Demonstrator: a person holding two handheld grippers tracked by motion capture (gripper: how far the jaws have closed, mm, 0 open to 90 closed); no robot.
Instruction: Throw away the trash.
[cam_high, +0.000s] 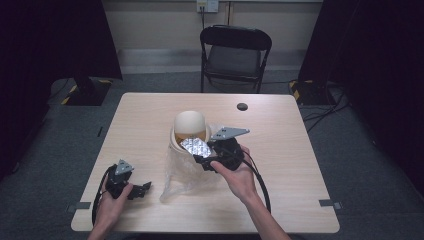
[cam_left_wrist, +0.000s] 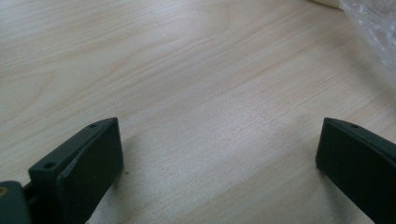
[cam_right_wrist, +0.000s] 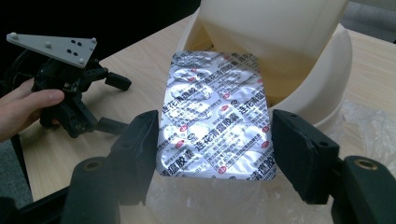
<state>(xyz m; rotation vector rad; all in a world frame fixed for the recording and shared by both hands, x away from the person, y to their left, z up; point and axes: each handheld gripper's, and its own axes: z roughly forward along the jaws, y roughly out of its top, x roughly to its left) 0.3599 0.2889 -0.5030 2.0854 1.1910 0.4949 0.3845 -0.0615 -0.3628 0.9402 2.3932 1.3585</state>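
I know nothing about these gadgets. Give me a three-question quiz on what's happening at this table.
1. What does the right hand-held gripper clamp?
2. True or false: the left hand-held gripper holds the crinkled clear plastic bag.
3. The blister sheet points toward: A) the black folding chair, B) the cream lidded plastic bin.

Key: 1. the silver foil blister sheet of pills; 2. false, its jaws are open over bare wooden table; 3. B.

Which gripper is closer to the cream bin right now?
Right. The right gripper holds a foil blister pack at the cream bin opening. The left gripper sits open near the table's front left, well away.
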